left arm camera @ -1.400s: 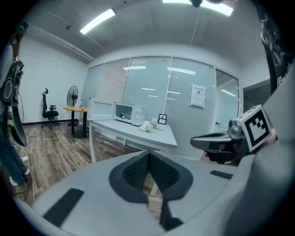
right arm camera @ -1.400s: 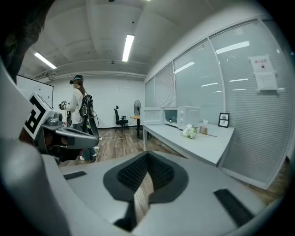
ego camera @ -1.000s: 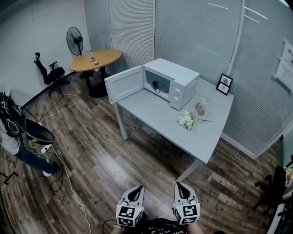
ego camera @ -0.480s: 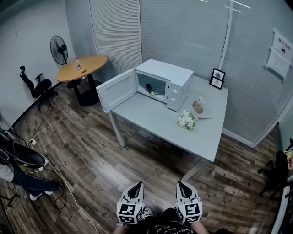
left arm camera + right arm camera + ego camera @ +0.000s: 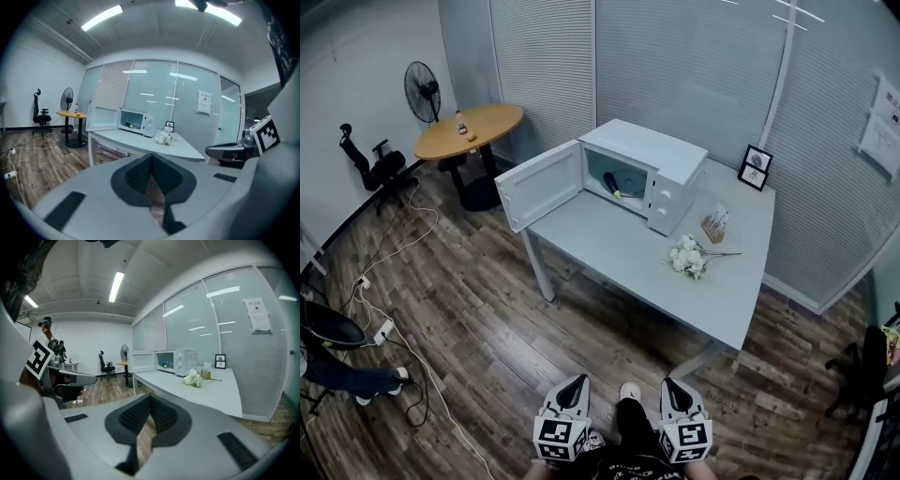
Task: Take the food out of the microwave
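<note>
The left tool (image 5: 578, 384) and the right tool (image 5: 667, 384) are held side by side low at the person's front. Each has its jaws pressed together with nothing between them, and both are well apart from the work. The step in hand is judged to be the approach. Cross the wooden floor (image 5: 506, 337) to the near edge of the surface (image 5: 619, 248), then work towards its left end, where the microwave (image 5: 670, 155) stands. Its door (image 5: 542, 185) is already swung wide and hangs out past the surface's edge, so come in beside the door, not through its arc. Spread the jaws of the reaching tool before it enters the cavity. The food (image 5: 617, 182) lies inside the cavity, near the opening. It appears to be a dark dish with a small yellow-green item, though it is too small to tell. Grip it at the rim and draw it out level. On the surface, white flowers (image 5: 686, 258), a small holder (image 5: 713, 224) and a photo frame (image 5: 757, 169) stand to the right of the microwave. Beyond, a round wooden table (image 5: 469, 129), a standing fan (image 5: 425, 92) and an office chair (image 5: 373, 161) stand along the wall. Cables (image 5: 389, 281) trail over the floor at the left, and blind-covered glass partitions (image 5: 694, 66) close the room behind.
</note>
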